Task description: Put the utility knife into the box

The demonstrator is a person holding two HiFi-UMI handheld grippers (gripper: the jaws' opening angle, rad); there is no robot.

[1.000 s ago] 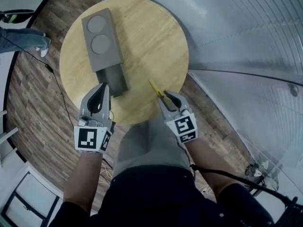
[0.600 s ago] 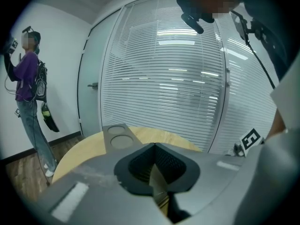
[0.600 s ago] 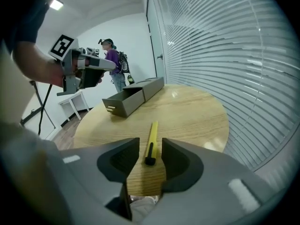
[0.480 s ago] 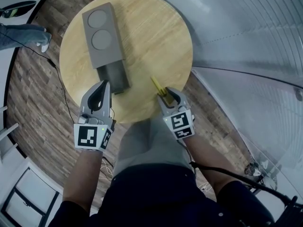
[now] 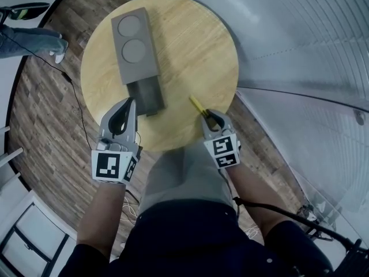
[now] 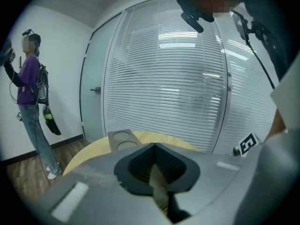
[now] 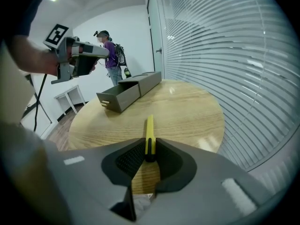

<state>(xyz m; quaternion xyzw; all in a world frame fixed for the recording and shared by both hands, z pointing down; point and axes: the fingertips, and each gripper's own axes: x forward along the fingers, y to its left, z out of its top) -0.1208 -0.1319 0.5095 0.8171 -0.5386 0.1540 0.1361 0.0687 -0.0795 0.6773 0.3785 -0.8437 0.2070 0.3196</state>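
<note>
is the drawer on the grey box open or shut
Open. The drawer sticks out of the near end of the box in the head view, and the right gripper view shows it pulled out too.

Wears a dark navy top (image 5: 190,235) and pale grey trousers (image 5: 179,175). Carries a grey moulded left gripper (image 5: 130,101) and right gripper (image 5: 206,116), with black ribbed pads (image 7: 129,159) inside the jaws, each backed by a white cube (image 5: 112,165) printed with black square markers. Trails a thin black cable (image 5: 277,213) on the right side.
</note>
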